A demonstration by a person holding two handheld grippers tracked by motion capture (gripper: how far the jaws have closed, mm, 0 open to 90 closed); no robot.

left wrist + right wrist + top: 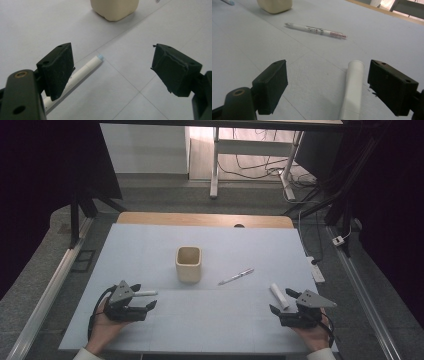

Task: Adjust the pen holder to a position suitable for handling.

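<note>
The white marker (82, 72) by the left hand-held gripper (141, 300) lies flat on the surface (225, 320), in front of and to the left of the cup (189, 264); it looks light, stiff and smooth, likely to roll, so mid-barrel is the best hold; the gripper's jaws stand apart, empty, the marker beside one pad; a second white marker (352, 88) lies to the right of the cup, between the parted jaws of the right hand-held gripper (282, 304), unpinched; a thin pen (236, 276) rests just right of the cup
</note>
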